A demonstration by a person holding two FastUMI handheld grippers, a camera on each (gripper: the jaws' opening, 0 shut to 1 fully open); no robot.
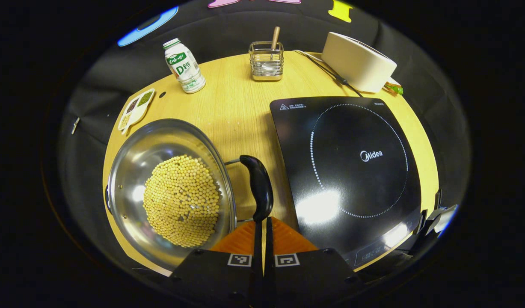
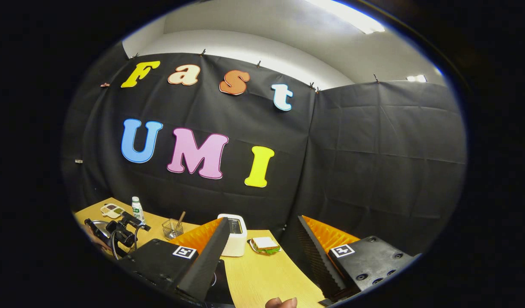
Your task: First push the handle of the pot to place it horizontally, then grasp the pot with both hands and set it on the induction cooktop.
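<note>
A steel pot (image 1: 129, 171) full of yellow beans (image 1: 181, 201) stands on the wooden table (image 1: 241, 111) at the left. Its black handle (image 1: 259, 186) sticks out on the right side and points toward me, not sideways. My left gripper (image 1: 262, 222) is shut, its fingertips pressed together right at the handle's near end with nothing between them. The black induction cooktop (image 1: 348, 162) lies just right of the handle. In the right gripper view, my right gripper (image 2: 262, 219) is open and raised above the table, facing the booth wall, with nothing between its fingers.
At the back of the table stand a drink bottle (image 1: 184, 66), a wire holder (image 1: 266, 64) with a wooden utensil, a white toaster (image 1: 358, 62) with its cord, and a small divided dish (image 1: 136, 109). A sandwich on a plate (image 2: 264, 244) lies beside the toaster (image 2: 235, 234).
</note>
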